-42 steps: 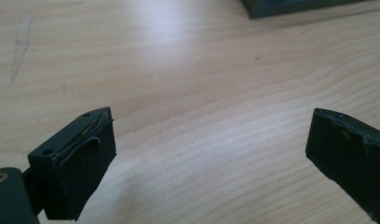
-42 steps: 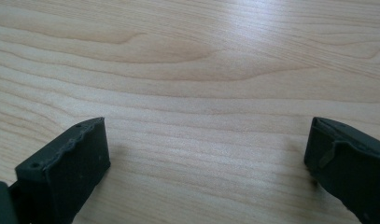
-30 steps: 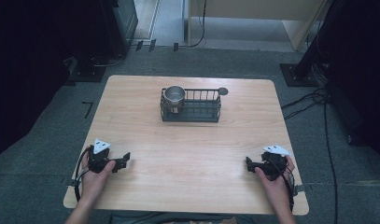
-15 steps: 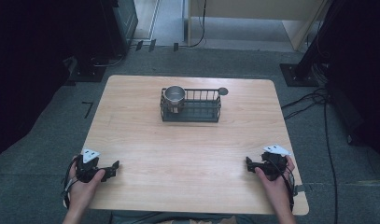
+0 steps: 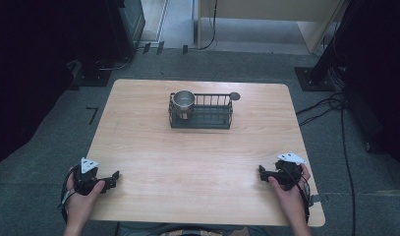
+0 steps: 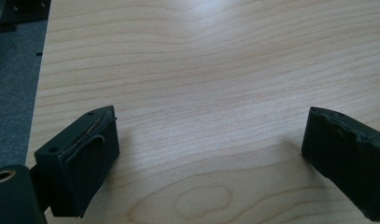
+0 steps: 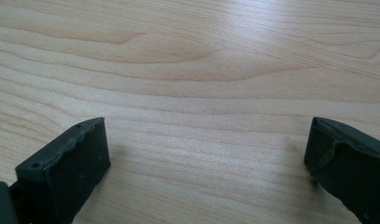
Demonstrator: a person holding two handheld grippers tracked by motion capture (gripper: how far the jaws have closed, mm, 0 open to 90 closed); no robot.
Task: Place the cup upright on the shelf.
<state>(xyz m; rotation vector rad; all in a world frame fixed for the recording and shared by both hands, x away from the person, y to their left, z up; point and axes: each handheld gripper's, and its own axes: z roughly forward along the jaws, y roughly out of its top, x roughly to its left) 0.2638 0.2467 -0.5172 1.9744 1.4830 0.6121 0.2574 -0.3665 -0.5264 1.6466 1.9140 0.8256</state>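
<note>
A person's two hands rest at the near corners of a pale wood-grain table (image 5: 153,162), each holding a black two-jaw tool: the left gripper (image 5: 114,178) sits by the near-left edge and the right gripper (image 5: 262,171) by the near-right edge, both low over the bare boards. In the left gripper view the left gripper (image 6: 211,140) has its jaws spread wide with nothing but wood between them, and the right gripper view shows the right gripper (image 7: 206,149) the same, jaws wide apart and empty. The things nearest to them stand well apart, toward the far side: a black wire rectangular basket (image 5: 210,122) set near the table's far edge and roughly on its centre line, its long axis running left to right across the table, with a shiny round metal cup (image 5: 184,100) standing upright in its left end. A small dark round disc (image 5: 235,96) lies just beyond the basket's far right corner; what it is cannot be told. The basket lies forward of both tools, about midway between them, while the cup's place in the left end would seem to put it slightly nearer the left hand's side, so a reach for it would likely go forward and inward from there. No brand, label or writing can be read on the cup, the basket or the tools.
</note>
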